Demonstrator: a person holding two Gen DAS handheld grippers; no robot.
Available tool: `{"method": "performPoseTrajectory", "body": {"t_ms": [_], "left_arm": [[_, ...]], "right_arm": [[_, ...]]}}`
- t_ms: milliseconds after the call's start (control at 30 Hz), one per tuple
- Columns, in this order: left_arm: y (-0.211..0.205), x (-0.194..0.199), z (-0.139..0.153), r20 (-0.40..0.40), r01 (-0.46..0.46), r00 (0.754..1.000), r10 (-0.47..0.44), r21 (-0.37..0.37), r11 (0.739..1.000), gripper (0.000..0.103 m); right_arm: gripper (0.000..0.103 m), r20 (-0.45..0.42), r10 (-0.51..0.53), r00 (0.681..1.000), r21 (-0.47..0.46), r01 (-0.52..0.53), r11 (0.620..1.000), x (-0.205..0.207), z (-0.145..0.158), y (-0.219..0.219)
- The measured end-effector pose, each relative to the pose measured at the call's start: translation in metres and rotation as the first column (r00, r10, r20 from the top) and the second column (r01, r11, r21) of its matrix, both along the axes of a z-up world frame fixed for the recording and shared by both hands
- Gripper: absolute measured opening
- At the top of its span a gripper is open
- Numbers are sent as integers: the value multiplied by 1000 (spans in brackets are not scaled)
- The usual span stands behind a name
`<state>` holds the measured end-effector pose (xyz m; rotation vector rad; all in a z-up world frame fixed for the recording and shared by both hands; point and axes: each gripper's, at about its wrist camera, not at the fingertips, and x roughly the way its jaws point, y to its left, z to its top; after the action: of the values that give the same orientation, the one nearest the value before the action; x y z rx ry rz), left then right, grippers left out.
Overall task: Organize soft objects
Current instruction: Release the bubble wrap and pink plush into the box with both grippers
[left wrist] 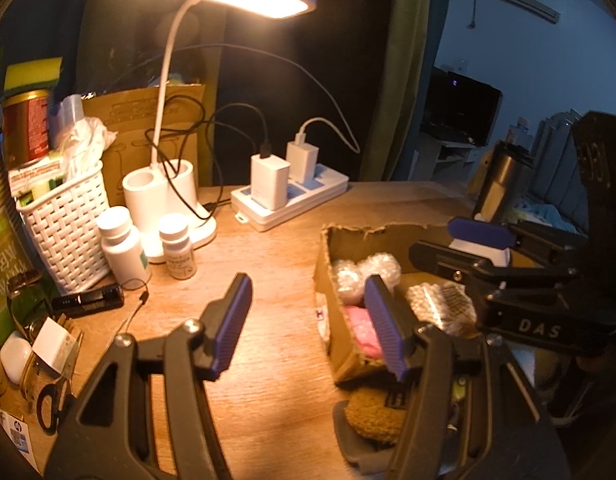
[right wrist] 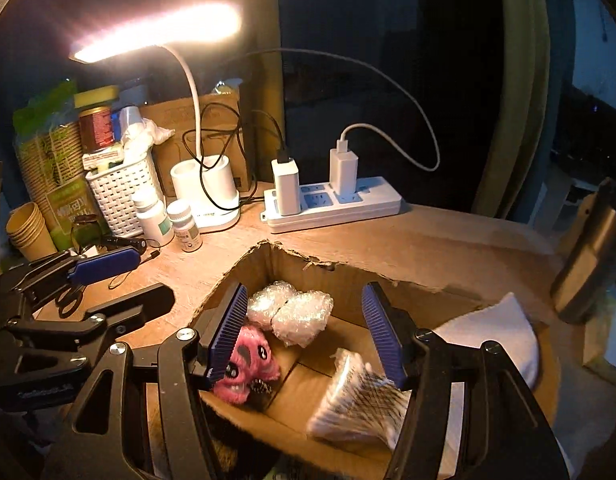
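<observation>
Right gripper [right wrist: 303,336] jaws apart, empty, over cardboard box [right wrist: 392,284], pink plush [right wrist: 249,364] at its 8 o'clock, blurred white packet [right wrist: 356,404] perhaps loose below, left gripper [left wrist: 308,328] half open, empty

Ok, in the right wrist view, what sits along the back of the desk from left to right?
Paper cups → white basket → two pill bottles → lamp base → power strip → metal flask.

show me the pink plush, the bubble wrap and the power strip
pink plush [right wrist: 249,364]: right wrist view, on its furry face
bubble wrap [right wrist: 301,316]: right wrist view, middle of the right-hand wad
power strip [right wrist: 372,200]: right wrist view, bare white top near its right end
</observation>
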<state>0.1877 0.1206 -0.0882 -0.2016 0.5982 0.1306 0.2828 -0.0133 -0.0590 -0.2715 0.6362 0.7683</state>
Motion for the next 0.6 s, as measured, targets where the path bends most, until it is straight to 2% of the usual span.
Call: {"method": "performPoseTrajectory", "body": {"t_ms": [233,367,600], "left_arm": [[-18,-9,2,21,41,999,-42,31,999,62],[-26,-15,2,29,60,998,-62,47,997,72],[-30,-26,-4,37,61,997,-63,37,997,72]], "right_arm": [[63,26,-16,1000,3,16,1000,-19,6,-19],[63,33,-30,999,11,29,1000,-30,8,-33],[63,40,-41,998,15,40,999,-48,7,-49]]}}
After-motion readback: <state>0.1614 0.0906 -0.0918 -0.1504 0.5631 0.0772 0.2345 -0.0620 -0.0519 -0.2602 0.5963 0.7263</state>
